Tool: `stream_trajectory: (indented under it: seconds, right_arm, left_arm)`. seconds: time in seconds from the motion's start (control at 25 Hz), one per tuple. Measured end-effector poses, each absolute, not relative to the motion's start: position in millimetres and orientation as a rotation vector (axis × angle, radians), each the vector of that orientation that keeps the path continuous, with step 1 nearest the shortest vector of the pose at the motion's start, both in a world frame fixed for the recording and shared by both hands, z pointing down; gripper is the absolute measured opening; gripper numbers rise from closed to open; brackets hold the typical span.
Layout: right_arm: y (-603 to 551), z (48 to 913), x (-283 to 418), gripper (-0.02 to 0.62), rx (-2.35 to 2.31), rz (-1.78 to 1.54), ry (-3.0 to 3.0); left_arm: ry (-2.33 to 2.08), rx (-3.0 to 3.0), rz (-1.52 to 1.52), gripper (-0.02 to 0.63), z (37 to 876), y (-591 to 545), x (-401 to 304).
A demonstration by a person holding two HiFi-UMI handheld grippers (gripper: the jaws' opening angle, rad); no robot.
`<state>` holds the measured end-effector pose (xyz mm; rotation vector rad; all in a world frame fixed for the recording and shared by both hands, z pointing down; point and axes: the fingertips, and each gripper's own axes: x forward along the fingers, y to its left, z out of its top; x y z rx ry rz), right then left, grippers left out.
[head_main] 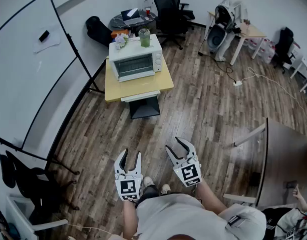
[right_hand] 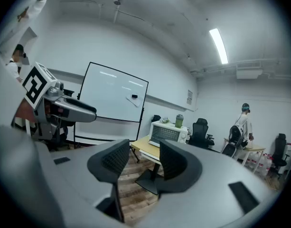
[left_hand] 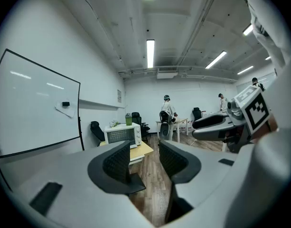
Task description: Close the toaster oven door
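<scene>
A white toaster oven [head_main: 135, 61] stands on a yellow table [head_main: 143, 86] at the far side of the room; its glass door stands upright against the front. It also shows small in the left gripper view [left_hand: 121, 134] and the right gripper view [right_hand: 169, 133]. My left gripper [head_main: 131, 154] [left_hand: 145, 158] and right gripper [head_main: 174, 144] [right_hand: 144, 156] hover side by side over the wood floor, well short of the table. Both are shut with nothing between their jaws.
A green cup [head_main: 144, 36] and small items sit on top of the oven. A whiteboard [head_main: 33, 69] on a stand lines the left. Office chairs [head_main: 171, 9] and a person [head_main: 232, 14] at a desk are behind. A brown table [head_main: 288, 159] is at the right.
</scene>
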<state>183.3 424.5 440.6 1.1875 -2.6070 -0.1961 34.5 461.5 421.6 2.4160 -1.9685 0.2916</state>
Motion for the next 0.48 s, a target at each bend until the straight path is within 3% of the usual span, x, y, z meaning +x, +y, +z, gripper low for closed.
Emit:
stream_trajectory:
  seconds: [0.48]
  right_arm:
    - [415.9, 445.5, 201.2, 0.238, 1.231, -0.136, -2.621]
  left_arm:
    - [-1.94, 2.451, 0.302, 0.187, 434.1, 456.4, 53.7]
